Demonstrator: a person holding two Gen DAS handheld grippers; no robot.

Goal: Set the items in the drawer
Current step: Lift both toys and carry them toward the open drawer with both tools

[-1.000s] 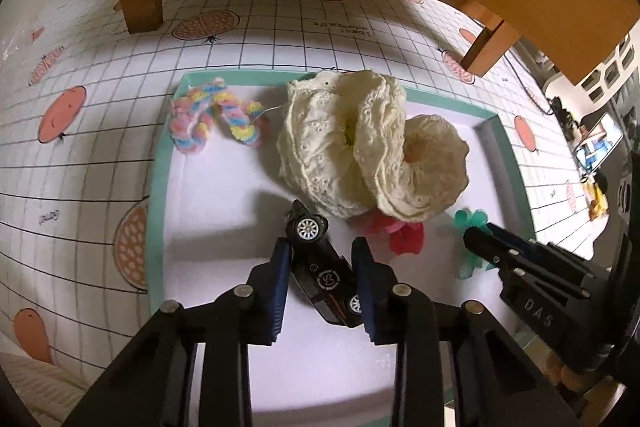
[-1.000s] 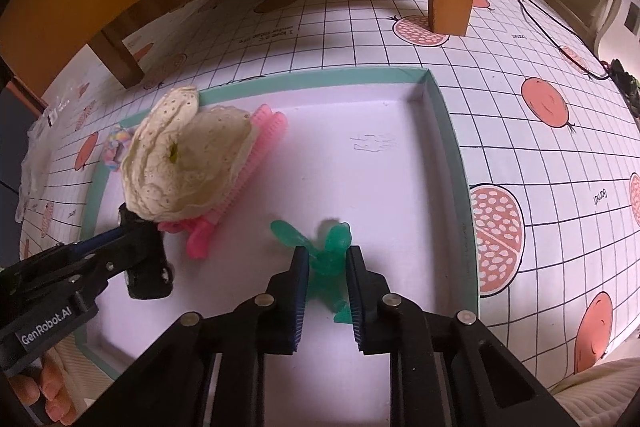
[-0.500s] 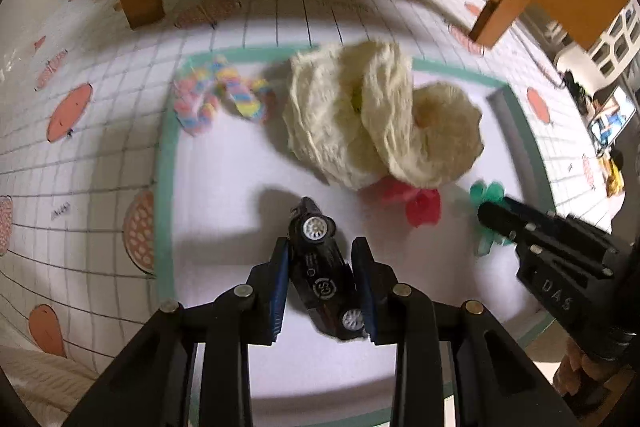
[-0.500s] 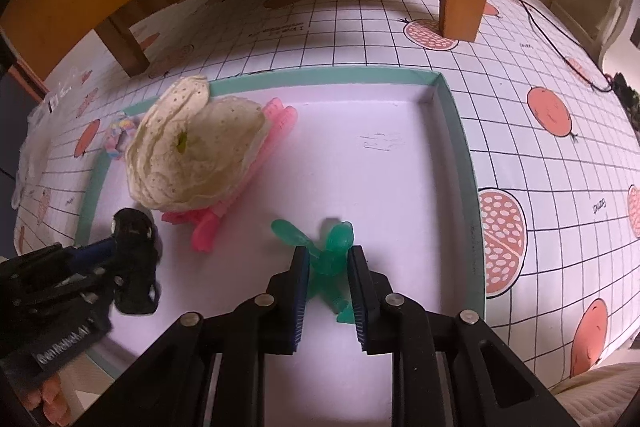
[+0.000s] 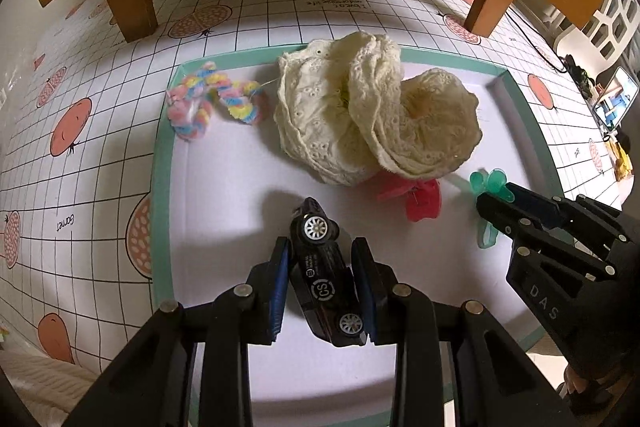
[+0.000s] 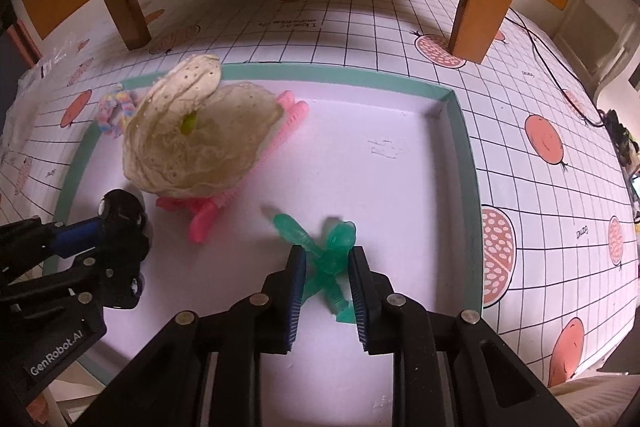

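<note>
Both grippers down inside the drawer (image 6: 460,115), the teal-rimmed white tray on the gridded mat. My left gripper (image 5: 322,269) has its jaws closed against the sides of the black toy car (image 5: 326,271), car tilted nose-up between the pads; can't tell if its wheels touch the drawer floor. My right gripper (image 6: 326,273) is closed on the green hair clip (image 6: 328,255), the clip's lower end looks to be at or near the floor.

Already in the drawer: cream lace cloth (image 5: 372,119) bunched mid-back, pink hair clip (image 6: 248,171) partly under it, rainbow scrunchie (image 5: 212,99) in the far left corner.

Step in hand, my read: placing, both items at drop-off. Next move: part the jaws on each side, then lift straight back out without nudging the cloth or the clip beside it.
</note>
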